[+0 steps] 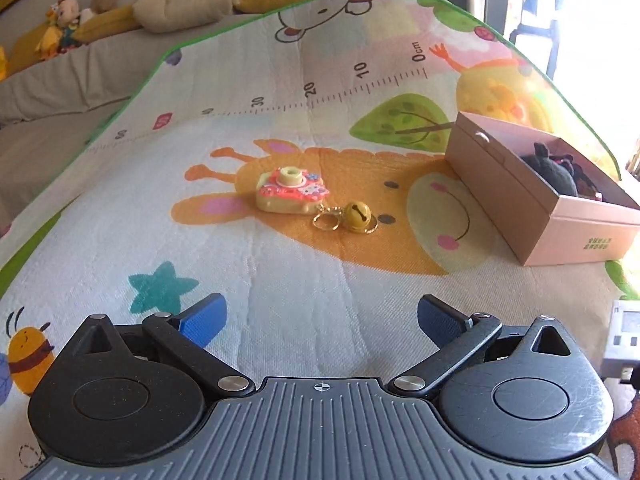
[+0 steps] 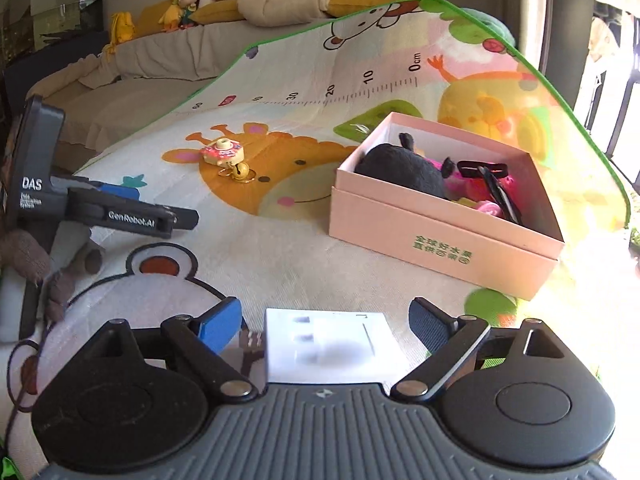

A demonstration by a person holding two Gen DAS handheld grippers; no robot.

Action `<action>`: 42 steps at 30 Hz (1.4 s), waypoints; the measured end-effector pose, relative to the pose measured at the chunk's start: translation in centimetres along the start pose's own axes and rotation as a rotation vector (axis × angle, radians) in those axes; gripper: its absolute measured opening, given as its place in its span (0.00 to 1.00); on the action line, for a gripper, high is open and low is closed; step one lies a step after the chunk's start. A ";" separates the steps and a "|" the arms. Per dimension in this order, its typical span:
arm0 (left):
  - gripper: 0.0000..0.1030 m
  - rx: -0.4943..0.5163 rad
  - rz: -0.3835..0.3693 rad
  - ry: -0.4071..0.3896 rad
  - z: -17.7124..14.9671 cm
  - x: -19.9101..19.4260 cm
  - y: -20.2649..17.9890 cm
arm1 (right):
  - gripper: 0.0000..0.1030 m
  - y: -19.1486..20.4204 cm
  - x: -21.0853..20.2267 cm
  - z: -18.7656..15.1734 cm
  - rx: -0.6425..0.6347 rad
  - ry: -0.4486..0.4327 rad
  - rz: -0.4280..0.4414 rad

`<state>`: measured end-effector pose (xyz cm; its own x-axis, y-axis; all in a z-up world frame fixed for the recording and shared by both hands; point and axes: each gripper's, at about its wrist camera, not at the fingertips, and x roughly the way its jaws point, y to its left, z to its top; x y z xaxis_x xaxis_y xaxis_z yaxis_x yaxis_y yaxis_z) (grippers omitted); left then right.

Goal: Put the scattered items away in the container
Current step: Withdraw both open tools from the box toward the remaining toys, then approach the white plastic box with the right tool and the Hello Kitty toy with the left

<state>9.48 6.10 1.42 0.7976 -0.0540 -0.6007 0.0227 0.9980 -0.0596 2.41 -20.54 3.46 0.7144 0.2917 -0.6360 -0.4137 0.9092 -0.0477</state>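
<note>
My right claw straddles the white adapter unclenched; closing off-centre could knock it toward six o'clock.

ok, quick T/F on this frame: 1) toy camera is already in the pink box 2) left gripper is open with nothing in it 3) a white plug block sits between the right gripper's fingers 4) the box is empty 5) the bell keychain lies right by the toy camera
1) False. The toy camera lies on the play mat, well apart from the pink box.
2) True. The left gripper stands open over bare mat.
3) True. The white plug block lies between the right gripper fingers, which stand wide and do not press on it.
4) False. It holds a dark plush toy and pink items.
5) True. The bell keychain lies beside the camera.
</note>
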 end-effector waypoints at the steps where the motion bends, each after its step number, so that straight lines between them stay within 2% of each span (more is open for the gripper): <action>1: 1.00 -0.007 0.005 -0.015 0.8 0.0 -0.1 | 0.97 -0.2 -0.3 -0.8 0.013 -0.021 -0.005; 5: 1.00 0.011 0.072 -0.043 4.4 2.2 -0.3 | 0.97 -1.7 0.2 -2.3 0.127 -0.038 0.013; 7: 1.00 0.036 0.123 -0.016 5.8 4.7 -0.5 | 0.98 -2.6 0.6 -3.2 0.191 -0.032 0.021; 10: 1.00 0.037 0.143 0.035 6.7 7.5 -0.5 | 1.00 -3.8 0.8 -3.7 0.272 -0.027 0.022; 12: 0.95 0.036 0.139 0.056 6.7 8.5 -0.7 | 1.00 -4.3 1.0 -3.9 0.308 -0.018 0.030; 13: 0.82 0.045 0.138 0.067 6.6 8.9 -0.8 | 1.00 -4.5 1.2 -3.9 0.320 -0.011 0.036; 14: 0.75 0.057 0.149 0.074 6.4 9.1 -1.0 | 1.00 -4.7 1.2 -4.0 0.331 -0.008 0.045; 17: 0.75 0.073 0.159 0.081 5.9 9.5 -1.1 | 1.00 -4.8 1.3 -4.1 0.341 -0.017 0.064; 19: 0.72 0.072 0.144 0.076 5.7 9.5 -0.9 | 1.00 -4.8 1.4 -4.0 0.341 -0.018 0.073; 20: 0.62 0.064 0.132 0.078 5.7 9.3 -0.8 | 1.00 -4.8 1.4 -4.0 0.342 -0.018 0.074; 22: 0.62 0.055 0.111 0.092 5.6 8.8 -1.0 | 1.00 -4.8 1.3 -4.0 0.346 -0.020 0.076; 26: 0.62 0.119 0.015 0.095 3.8 6.1 -3.1 | 1.00 -5.0 1.3 -4.1 0.357 -0.025 0.082; 31: 0.61 0.165 -0.145 0.091 0.2 0.2 -5.8 | 1.00 -4.7 1.3 -4.0 0.350 -0.024 0.068; 32: 0.56 0.178 -0.171 0.085 -0.5 -1.0 -6.2 | 1.00 -4.7 1.3 -4.0 0.348 -0.023 0.066; 33: 0.55 0.189 -0.201 0.077 -1.2 -2.4 -6.7 | 1.00 -4.6 1.3 -4.0 0.345 -0.022 0.063; 36: 0.56 0.202 -0.265 0.080 -3.1 -5.0 -7.4 | 1.00 -4.5 1.4 -3.9 0.338 -0.019 0.055; 40: 0.73 0.245 -0.232 0.097 -5.1 -5.7 -8.0 | 1.00 -4.3 1.5 -3.9 0.323 -0.013 0.042; 42: 0.76 0.234 -0.216 0.113 -5.3 -5.4 -8.0 | 1.00 -4.1 1.6 -3.9 0.312 -0.008 0.034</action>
<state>1.77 -1.77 0.92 0.6876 -0.2554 -0.6797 0.3322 0.9430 -0.0183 3.01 -24.96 -0.36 0.7083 0.3250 -0.6267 -0.2457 0.9457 0.2128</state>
